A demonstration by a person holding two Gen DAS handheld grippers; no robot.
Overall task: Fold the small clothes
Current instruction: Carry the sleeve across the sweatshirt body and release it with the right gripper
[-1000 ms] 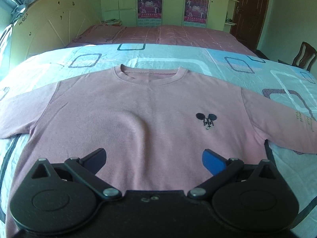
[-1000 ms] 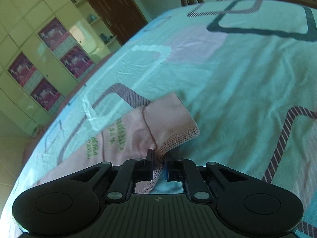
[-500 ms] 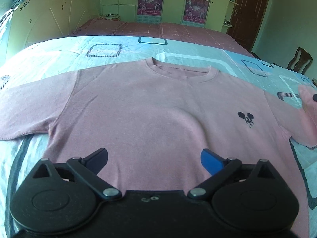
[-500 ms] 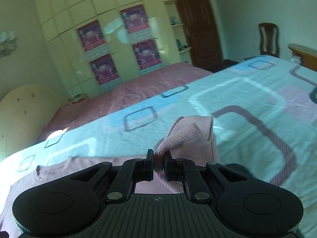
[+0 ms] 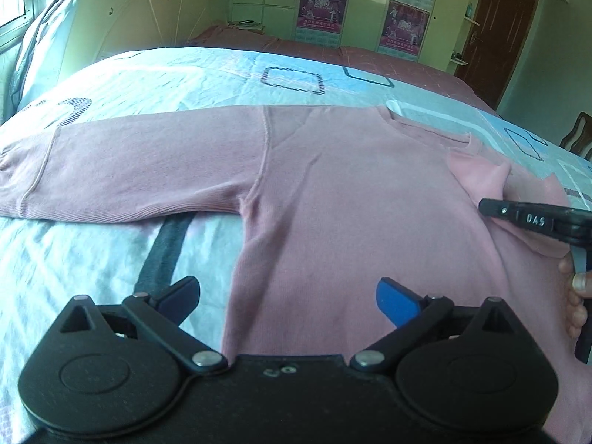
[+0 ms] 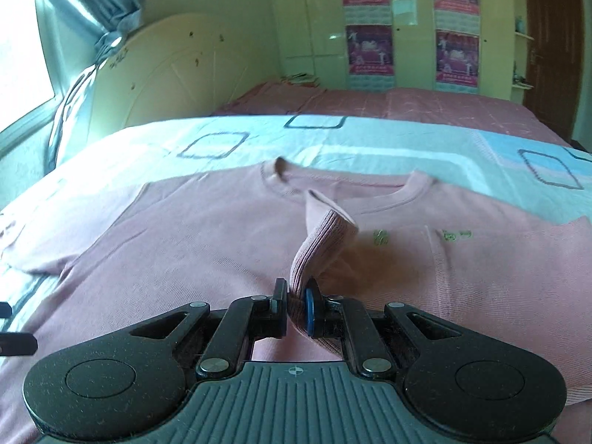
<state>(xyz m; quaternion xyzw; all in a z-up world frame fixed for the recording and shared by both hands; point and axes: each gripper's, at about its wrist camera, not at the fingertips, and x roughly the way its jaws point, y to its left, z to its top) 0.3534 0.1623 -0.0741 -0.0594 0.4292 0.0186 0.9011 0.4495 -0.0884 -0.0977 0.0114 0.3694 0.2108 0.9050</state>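
A pink long-sleeved shirt (image 5: 333, 192) lies flat, front up, on the bed; it also shows in the right wrist view (image 6: 185, 244). Its left sleeve (image 5: 122, 170) stretches out flat to the left. My left gripper (image 5: 286, 296) is open and empty, hovering over the shirt's lower left edge. My right gripper (image 6: 296, 305) is shut on the ribbed cuff (image 6: 322, 236) of the right sleeve and holds it over the shirt's chest, the sleeve folded across the body. The right gripper also shows in the left wrist view (image 5: 488, 208), at the right edge.
The bed has a light blue cover (image 5: 92, 251) with square patterns and a pink sheet (image 6: 407, 105) behind. A cream headboard (image 6: 177, 77) stands at the left, wardrobes with posters (image 6: 370, 48) at the back, a dark door (image 5: 492, 29) and a chair (image 5: 577, 137) at the right.
My right gripper has carried the sleeve cuff from the bed's right side inward over the shirt's chest. My left gripper has shifted left toward the shirt's left side, still open.
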